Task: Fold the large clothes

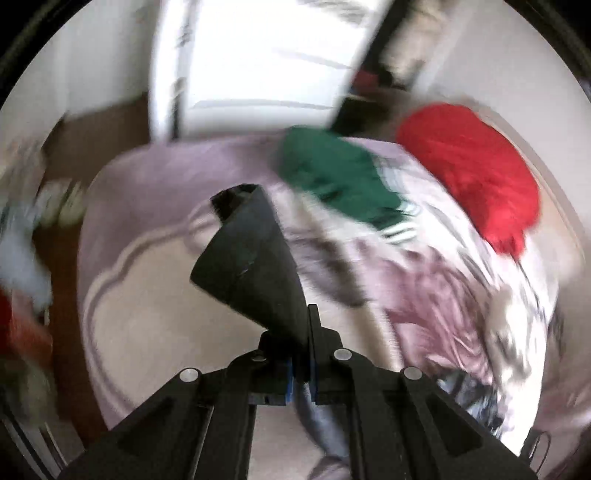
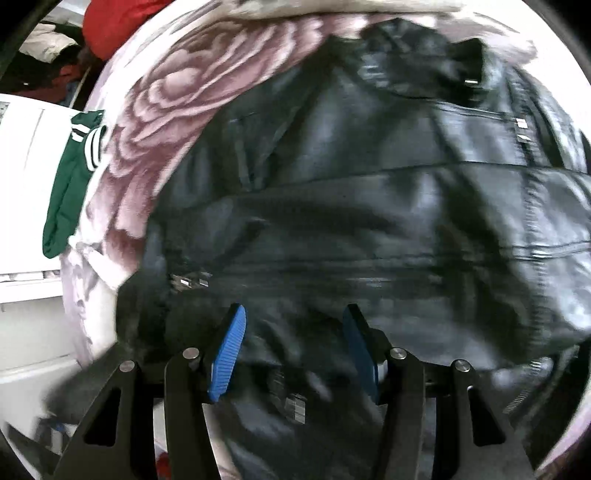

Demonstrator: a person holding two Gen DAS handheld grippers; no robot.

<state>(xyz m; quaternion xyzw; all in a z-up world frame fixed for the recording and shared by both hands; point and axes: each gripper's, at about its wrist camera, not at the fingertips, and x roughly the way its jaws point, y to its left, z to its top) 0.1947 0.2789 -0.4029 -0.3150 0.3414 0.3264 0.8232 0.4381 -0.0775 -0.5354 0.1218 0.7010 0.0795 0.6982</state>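
Observation:
A black shiny padded jacket (image 2: 369,206) lies spread over a pink floral blanket (image 2: 177,96) and fills most of the right wrist view. My right gripper (image 2: 294,314) hangs just over its near part, open, blue pads (image 2: 227,354) apart, with nothing pinched between them. In the left wrist view, my left gripper (image 1: 303,354) is shut on a piece of the black jacket (image 1: 255,266), which stands up from the jaws as a folded cone above the blanket (image 1: 147,295). That view is blurred.
A green garment with white stripes (image 1: 332,181) lies at the blanket's far edge (image 2: 70,184). A red garment (image 1: 476,173) sits beside it (image 2: 110,26). White furniture (image 1: 258,66) stands past the blanket. Brown floor and blurred clutter (image 1: 22,258) show at the left.

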